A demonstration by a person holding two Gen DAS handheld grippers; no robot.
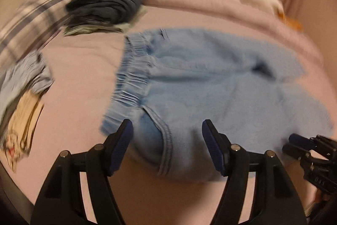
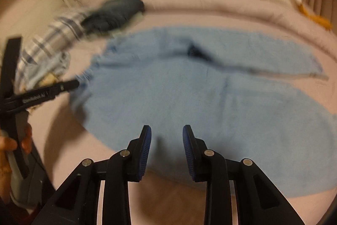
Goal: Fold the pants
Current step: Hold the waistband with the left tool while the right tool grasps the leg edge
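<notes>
Two views are showing us the same early stage of the job, and we are taking the left wrist view first. Here the pants [image 1: 210,85] are lying spread on the bed [image 1: 80,85], elastic waistband toward nine o'clock and both legs running off toward three o'clock. The two legs are still lying side by side with a dark gap between them at about two o'clock, so we are judging that no clean fold is standing yet. The left tool [image 1: 167,130] is hovering over the near edge at six o'clock with its jaws apart and nothing between the pads; the cloth beneath is lying free. The right tool [image 1: 294,143] is peeking in at four o'clock. A stack of folded clothes [image 1: 109,5] is sitting at eleven o'clock, well apart from the pants.

Moving to the right wrist view, we are seeing the pants [image 2: 189,98] filling the middle, legs still splayed toward three o'clock. The right tool [image 2: 167,136] is hanging over the near hem at six o'clock, jaws parted, pads gripping nothing. The left tool [image 2: 71,84] is reaching in from nine o'clock near the waistband, a hand [image 2: 12,147] behind it.

We are reckoning the garment is laid out and the folding itself is nearly all still ahead.
</notes>
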